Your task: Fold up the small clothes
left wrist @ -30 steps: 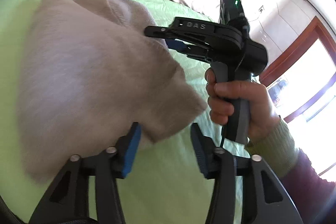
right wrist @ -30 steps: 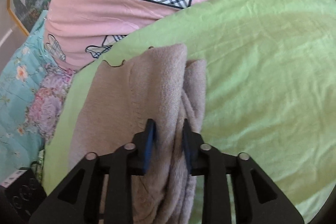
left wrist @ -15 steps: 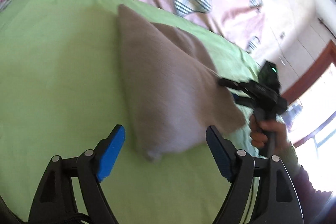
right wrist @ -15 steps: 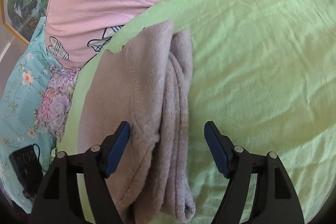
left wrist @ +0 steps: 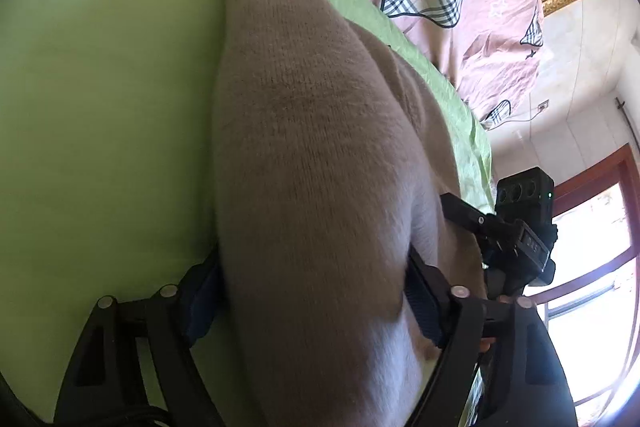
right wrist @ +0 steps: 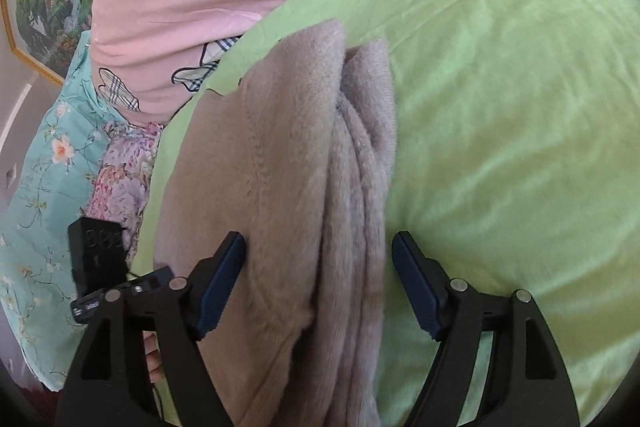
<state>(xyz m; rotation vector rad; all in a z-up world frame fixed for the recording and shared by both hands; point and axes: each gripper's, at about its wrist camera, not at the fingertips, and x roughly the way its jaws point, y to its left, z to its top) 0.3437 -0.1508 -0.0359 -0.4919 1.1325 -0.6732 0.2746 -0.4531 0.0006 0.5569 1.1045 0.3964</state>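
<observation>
Left wrist view: folded beige garment [left wrist: 312,163] lies on green sheet [left wrist: 100,99]; left gripper [left wrist: 316,291] straddles its near end, jaws closing for a grip. Right gripper [right wrist: 318,283] spread apart over same garment, not pinching.

Bright daylight we see pouring through the window [left wrist: 592,267] (blown out white), green bedspread [left wrist: 100,107] washed pale, beige knit garment [left wrist: 312,187] softly motion-blurred up close, heavy fisheye bending and black vignette at our corners.
</observation>
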